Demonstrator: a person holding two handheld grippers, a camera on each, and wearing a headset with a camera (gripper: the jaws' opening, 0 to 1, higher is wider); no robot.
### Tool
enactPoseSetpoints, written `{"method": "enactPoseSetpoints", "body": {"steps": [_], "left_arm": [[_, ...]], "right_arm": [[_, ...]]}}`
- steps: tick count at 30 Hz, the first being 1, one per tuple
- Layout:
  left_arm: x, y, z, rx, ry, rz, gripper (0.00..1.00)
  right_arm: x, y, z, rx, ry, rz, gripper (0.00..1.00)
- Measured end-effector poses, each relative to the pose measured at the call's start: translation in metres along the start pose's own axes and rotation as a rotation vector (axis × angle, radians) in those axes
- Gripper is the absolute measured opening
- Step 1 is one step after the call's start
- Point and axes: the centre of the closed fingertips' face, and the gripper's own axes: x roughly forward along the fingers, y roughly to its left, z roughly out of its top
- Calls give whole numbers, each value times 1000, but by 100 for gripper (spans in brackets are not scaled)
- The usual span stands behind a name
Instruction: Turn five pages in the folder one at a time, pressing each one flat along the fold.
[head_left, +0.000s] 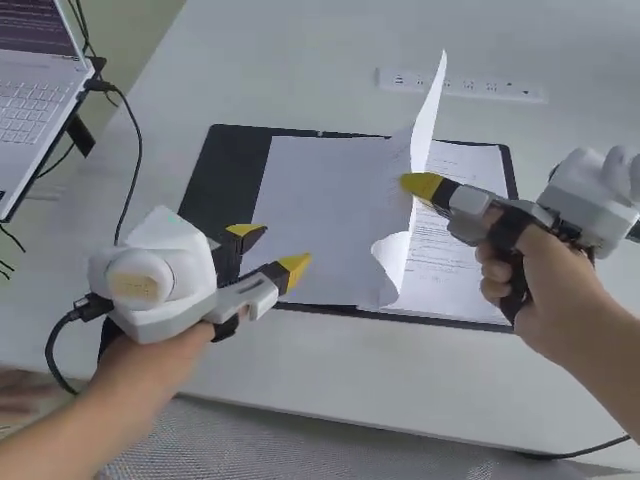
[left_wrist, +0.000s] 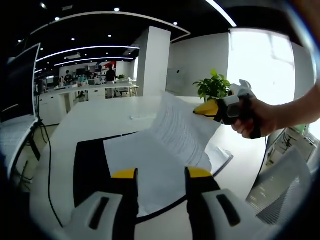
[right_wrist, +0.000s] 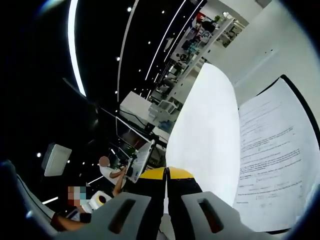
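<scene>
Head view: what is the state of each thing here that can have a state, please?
folder: open, lying flat.
page: lifted, standing nearly upright near the fold, curled.
right gripper: shut on the page's edge.
left gripper: open, holding nothing, near the folder's near edge.
laptop: open.

3 close views (shared folder (head_left: 236, 170))
</scene>
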Motion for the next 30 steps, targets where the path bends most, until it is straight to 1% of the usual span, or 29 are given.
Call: {"method": "enactPoseSetpoints", "body": {"steps": [2,3,5,8,9,11,13,14,15,16,17,18,19,20,21,22,23,24,26,30], "left_arm": [[-4,7,-1,-1,0,6,36],[-8,12,-1,-5,-3,14,36],[-13,21,-2,-18,-5,27,35],[-20,32,-4,-38,-9,41,35],[-23,36,-5,-47,-10,44,35],[-26,41,-5,-52,-15,49,35],[-29,47,-7,-60,-13,57,35],[-32,51,-7,-63,-20,63,35],[-33,53,-7,-68,-21,65,35],[-35,56,-8,-75,-18,67,35],[-35,57,-8,-76,-18,69,35],[-37,60,-10,-79,-19,78,35],[-39,62,-10,-85,-19,80,35],[-40,64,-12,-91,-20,84,35],[-41,66,-13,-94,-19,87,35],[-41,67,-14,-97,-18,88,34],[-42,68,-15,-101,-15,90,34],[-43,70,-16,-102,-17,90,35],[-43,72,-20,-109,-10,88,34],[-42,76,-26,-116,-4,92,34]], "right_arm": [[9,4,-5,7,7,5,0],[17,6,-10,-2,22,8,0],[29,9,-17,2,35,11,0],[49,8,-31,2,68,8,0],[57,5,-38,-12,88,-10,0],[67,2,-47,-24,111,-16,0],[78,-7,-57,-29,135,-44,0],[83,-8,-61,-24,144,-40,0],[85,-9,-64,-23,149,-46,0],[89,-14,-70,-38,174,-72,0],[93,-13,-74,-43,182,-62,0],[98,-14,-79,-31,192,-60,0],[100,-18,-84,-41,209,-80,0],[105,-20,-89,-47,220,-79,0],[108,-22,-94,-37,231,-83,0],[110,-25,-98,-40,243,-95,0],[113,-27,-102,-52,252,-97,0],[117,-29,-106,-37,262,-101,0],[120,-32,-112,-48,276,-113,0],[126,-40,-123,-41,307,-133,0]]}}
